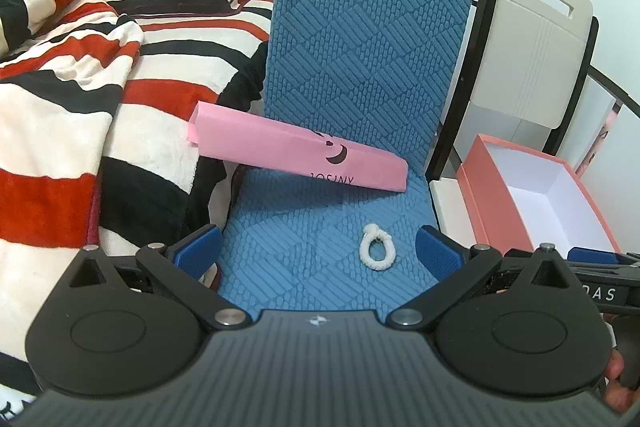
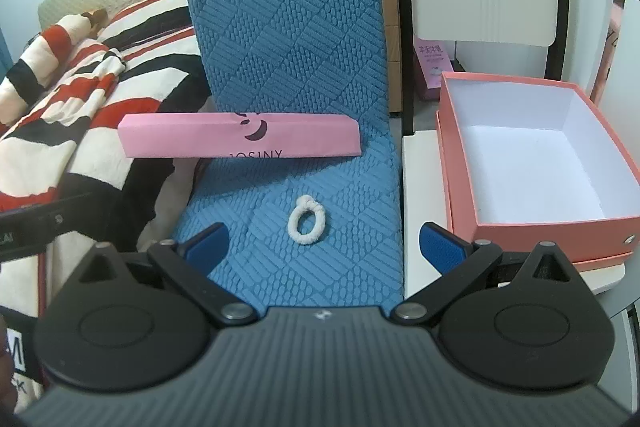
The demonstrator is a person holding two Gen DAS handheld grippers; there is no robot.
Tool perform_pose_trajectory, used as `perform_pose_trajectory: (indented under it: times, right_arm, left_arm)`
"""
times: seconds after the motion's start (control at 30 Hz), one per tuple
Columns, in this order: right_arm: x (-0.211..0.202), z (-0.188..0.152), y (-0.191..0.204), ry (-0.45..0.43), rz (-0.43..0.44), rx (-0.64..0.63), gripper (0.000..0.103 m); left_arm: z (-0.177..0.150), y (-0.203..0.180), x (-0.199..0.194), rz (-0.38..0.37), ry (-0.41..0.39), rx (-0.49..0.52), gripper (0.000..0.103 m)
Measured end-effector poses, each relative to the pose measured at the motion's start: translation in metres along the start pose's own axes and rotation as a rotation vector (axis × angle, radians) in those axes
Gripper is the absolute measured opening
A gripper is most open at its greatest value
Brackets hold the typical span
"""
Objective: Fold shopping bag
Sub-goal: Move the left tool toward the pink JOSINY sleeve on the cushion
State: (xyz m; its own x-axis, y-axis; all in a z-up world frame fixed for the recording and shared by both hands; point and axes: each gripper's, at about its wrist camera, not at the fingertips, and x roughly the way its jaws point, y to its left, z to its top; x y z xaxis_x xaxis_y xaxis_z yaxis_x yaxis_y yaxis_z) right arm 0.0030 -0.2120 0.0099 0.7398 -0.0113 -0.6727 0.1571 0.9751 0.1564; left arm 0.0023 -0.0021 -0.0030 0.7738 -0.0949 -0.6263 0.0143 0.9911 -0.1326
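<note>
A pink paper shopping bag (image 1: 288, 147) (image 2: 240, 141), folded into a long flat strip with a dark moon logo, lies across the back of a blue-covered chair seat (image 1: 304, 247) (image 2: 296, 259); its left end overhangs toward the bed. A white hair tie (image 1: 378, 253) (image 2: 306, 220) rests on the seat in front of it. My left gripper (image 1: 318, 251) hovers over the seat's near part, open, nothing between its blue pads. My right gripper (image 2: 324, 247) is likewise open and empty, the hair tie just ahead of it.
A bed with a red, black and white striped blanket (image 1: 100, 99) (image 2: 80, 95) borders the chair on the left. An open, empty salmon-pink box (image 1: 540, 195) (image 2: 532, 163) sits on a white chair to the right. The blue chair back (image 1: 372, 27) rises behind the bag.
</note>
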Motion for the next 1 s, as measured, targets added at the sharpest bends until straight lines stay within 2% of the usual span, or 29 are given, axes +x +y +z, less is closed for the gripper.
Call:
perform_pose_trajectory:
  times: [1.0]
  right_arm:
    - [0.02,-0.006,0.001,0.042,0.009,0.008,0.103]
  left_arm:
    - [-0.003,0.005,0.014,-0.033,0.013,-0.007,0.103]
